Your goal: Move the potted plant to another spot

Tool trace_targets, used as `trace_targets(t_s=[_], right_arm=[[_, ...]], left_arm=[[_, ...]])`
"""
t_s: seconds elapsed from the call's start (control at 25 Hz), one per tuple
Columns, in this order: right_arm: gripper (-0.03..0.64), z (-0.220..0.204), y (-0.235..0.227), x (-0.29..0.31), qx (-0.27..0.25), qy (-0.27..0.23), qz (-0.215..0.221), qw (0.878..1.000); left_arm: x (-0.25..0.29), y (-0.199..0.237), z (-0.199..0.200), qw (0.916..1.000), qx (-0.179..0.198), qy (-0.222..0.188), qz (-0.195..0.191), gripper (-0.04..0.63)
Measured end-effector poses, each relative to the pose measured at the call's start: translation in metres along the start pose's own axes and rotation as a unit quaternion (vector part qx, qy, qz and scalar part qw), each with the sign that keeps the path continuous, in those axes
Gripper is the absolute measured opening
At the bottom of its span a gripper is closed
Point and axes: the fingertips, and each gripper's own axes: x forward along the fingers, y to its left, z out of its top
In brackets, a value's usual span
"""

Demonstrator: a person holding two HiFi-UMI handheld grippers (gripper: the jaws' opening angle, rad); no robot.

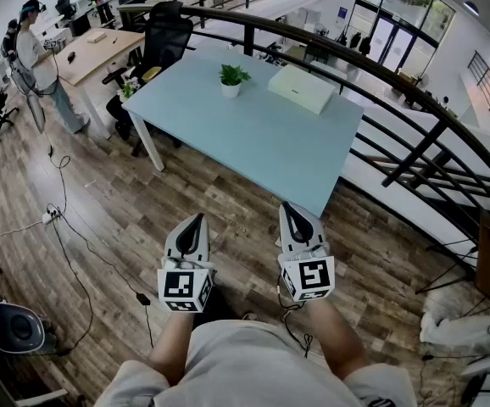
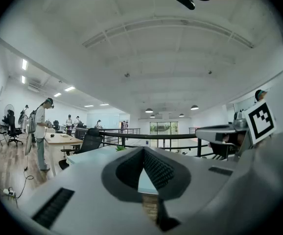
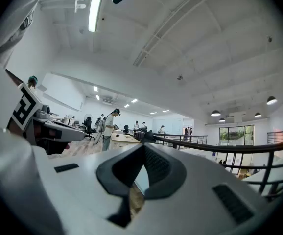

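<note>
A person stands on a wood floor, short of a pale blue table, holding two grippers level and side by side. The left gripper has its jaws pressed together on nothing; the right gripper is the same, closed and empty. The potted plant stands upright near the table's far edge, well apart from both grippers, with a flat white box near it.

The likely trouble is the long reach across the table. Jaws arriving closed, or opening late, could knock the small pot over. Closing on the leaves rather than the pot would probably let it slip. A cable on the floor could catch a foot.
</note>
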Motion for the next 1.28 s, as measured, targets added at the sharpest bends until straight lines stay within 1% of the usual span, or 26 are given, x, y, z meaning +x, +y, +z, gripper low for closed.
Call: trace_targets(t_s=[0.12,0.32,0.4,0.52,0.6,0.68,0.76,0.88,1.04,1.28], right_arm=[[0.003,-0.014,0.002,-0.010,0.015,0.019,-0.005,1.000],[0.003,-0.027,0.016,-0.022,0.017,0.038,0.000,0.999],[0.003,-0.030,0.019,-0.024,0.022,0.040,0.002,0.999],[0.003,-0.026,0.020,-0.020,0.011,0.027,-0.001,1.000],[0.003,-0.028,0.019,-0.017,0.011,0.024,0.001,1.000],[0.003,-0.041,0.020,-0.013,0.016,0.037,0.011,0.999],[0.037,-0.058,0.019,-0.009,0.022,0.056,0.016,0.998],[0.060,-0.078,0.016,0.002,0.028,0.076,0.016,0.997],[0.112,-0.098,0.016,0.030,0.038,0.105,0.013,0.994],[0.181,-0.110,0.017,0.085,0.035,0.130,0.013,0.991]], left_arm=[[-0.011,-0.001,-0.008,0.9999,-0.003,0.013,-0.003,0.011],[-0.023,-0.008,-0.025,0.9992,-0.017,0.033,-0.013,0.012],[-0.023,-0.010,-0.027,0.9992,-0.016,0.033,-0.016,0.011],[-0.020,-0.009,-0.026,0.9991,-0.019,0.033,-0.020,0.011],[-0.016,-0.005,-0.030,0.9986,-0.022,0.042,-0.022,0.011],[-0.011,-0.001,-0.040,0.9979,-0.026,0.055,-0.025,0.011],[-0.004,0.004,-0.051,0.9969,-0.027,0.068,-0.029,0.011],[0.013,0.013,-0.067,0.9951,-0.024,0.087,-0.040,0.011],[0.045,0.036,-0.079,0.9923,-0.037,0.104,-0.056,0.012],[0.097,0.072,-0.068,0.9905,-0.047,0.093,-0.090,0.011]])
